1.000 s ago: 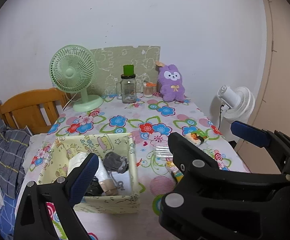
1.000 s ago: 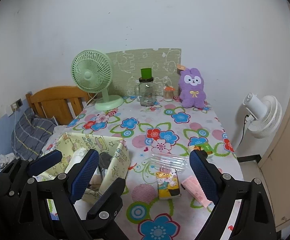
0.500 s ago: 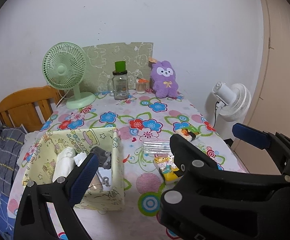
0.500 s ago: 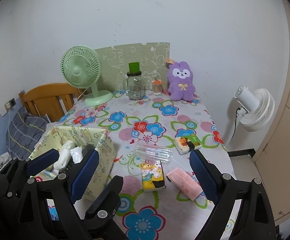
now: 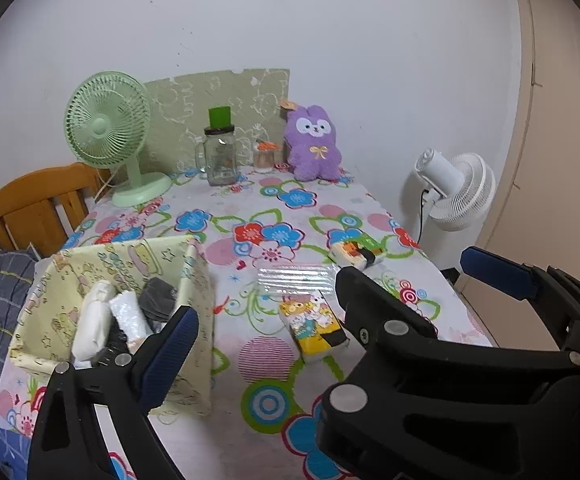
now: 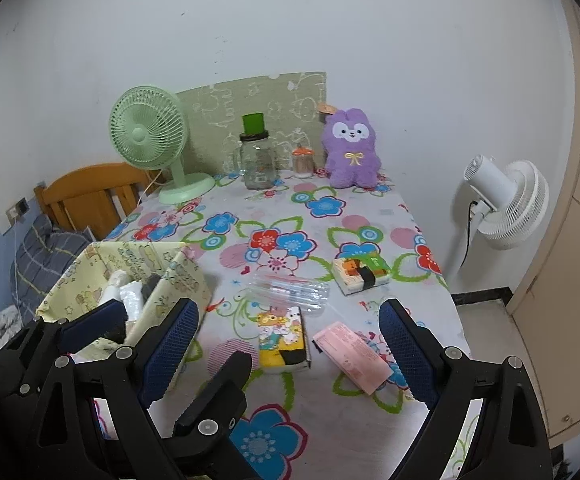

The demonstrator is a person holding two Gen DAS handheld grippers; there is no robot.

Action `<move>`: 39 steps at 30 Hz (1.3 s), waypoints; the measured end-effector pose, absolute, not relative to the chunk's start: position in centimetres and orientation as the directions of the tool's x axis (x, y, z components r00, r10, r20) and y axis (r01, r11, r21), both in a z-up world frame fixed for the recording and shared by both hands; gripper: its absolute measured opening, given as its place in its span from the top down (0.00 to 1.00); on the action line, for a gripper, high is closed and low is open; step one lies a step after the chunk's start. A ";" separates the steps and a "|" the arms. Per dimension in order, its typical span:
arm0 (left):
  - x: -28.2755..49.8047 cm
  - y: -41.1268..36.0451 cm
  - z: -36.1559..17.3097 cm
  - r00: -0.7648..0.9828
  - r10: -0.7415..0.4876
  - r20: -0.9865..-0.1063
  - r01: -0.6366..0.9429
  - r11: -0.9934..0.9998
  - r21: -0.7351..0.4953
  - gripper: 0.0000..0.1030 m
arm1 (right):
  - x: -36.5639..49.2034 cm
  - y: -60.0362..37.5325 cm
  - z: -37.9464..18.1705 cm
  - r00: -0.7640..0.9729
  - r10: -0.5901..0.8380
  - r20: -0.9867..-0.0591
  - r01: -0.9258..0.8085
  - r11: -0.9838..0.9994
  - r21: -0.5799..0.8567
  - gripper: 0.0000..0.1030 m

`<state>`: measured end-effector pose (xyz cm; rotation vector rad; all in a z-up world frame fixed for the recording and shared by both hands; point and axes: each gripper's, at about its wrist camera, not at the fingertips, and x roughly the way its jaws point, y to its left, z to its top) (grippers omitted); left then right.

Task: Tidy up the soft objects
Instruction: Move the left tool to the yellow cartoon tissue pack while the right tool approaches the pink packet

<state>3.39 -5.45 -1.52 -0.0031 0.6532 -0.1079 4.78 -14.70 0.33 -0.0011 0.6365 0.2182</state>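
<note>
- My right gripper (image 6: 290,344) hangs over the near edge of the floral table (image 6: 329,420); its blue-padded fingers are spread wide with nothing between them, ready, I judge, to take one of the flat packs below.
- My left gripper (image 5: 329,300) is likewise spread and empty. Its left finger (image 5: 170,356) stands before the near right corner of the box; its right finger (image 5: 497,270) reaches past the table's right edge.
- The yellow fabric box (image 6: 178,276) sits at the table's near left and is already part filled: a white roll (image 5: 90,320), a white bundle (image 5: 128,314) and a dark grey item (image 5: 158,298) lie side by side inside. I take it as the collecting place for the soft things.
- Still loose on the cloth, right of the box: a yellow cartoon tissue pack (image 6: 284,338), a pink pack (image 6: 349,356) just beside it, a clear plastic sleeve (image 6: 290,290) touching the yellow pack's far end, and an orange-and-green tissue pack (image 6: 361,274) further back to the right.
- The yellow pack lies nearest the midline between my right fingers, so it is probably the next pick.
- The purple plush rabbit (image 6: 351,148) stands upright against the far wall beside a small orange-lidded jar (image 6: 303,162), a glass jar (image 6: 258,164) and the green fan (image 6: 150,136). It is soft, yet well apart from the box; whether it belongs in the sort I cannot tell.
</note>
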 end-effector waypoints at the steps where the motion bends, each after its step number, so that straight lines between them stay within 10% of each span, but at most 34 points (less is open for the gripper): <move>1: 3.5 -5.7 -1.8 0.784 -0.104 -0.612 0.102 0.994 -0.039 0.06 | 4.9 -15.0 0.0 0.779 0.199 -0.595 -0.197 0.978 0.068 0.09; 39: 10.3 -9.8 -9.9 0.635 -0.114 -0.764 0.099 0.993 -0.067 0.15 | 11.1 -19.5 -7.7 0.708 0.139 -0.693 -0.121 0.990 0.074 0.09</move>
